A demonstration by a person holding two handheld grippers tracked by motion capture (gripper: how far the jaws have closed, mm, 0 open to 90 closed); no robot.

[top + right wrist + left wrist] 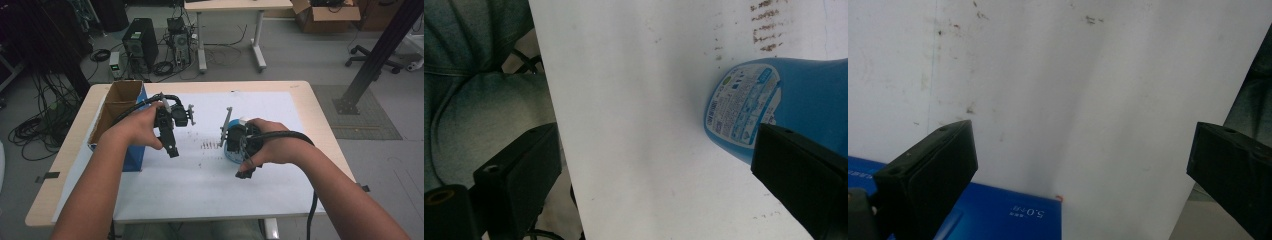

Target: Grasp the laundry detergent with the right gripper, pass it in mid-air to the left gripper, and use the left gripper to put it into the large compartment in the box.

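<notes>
Our right tool [659, 180] is spread wide, gripping nothing. The blue bottle [794, 105] lies on its side on the white sheet over the bench [300, 90], just past one jaw, its long axis crossing the gap. Our left tool [1080, 170], also spread, hangs farther off by the blue box [998, 212].

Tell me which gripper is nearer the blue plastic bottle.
Right. The right gripper is open right beside the blue plastic bottle; the left gripper hangs apart, near the blue cardboard box.
</notes>
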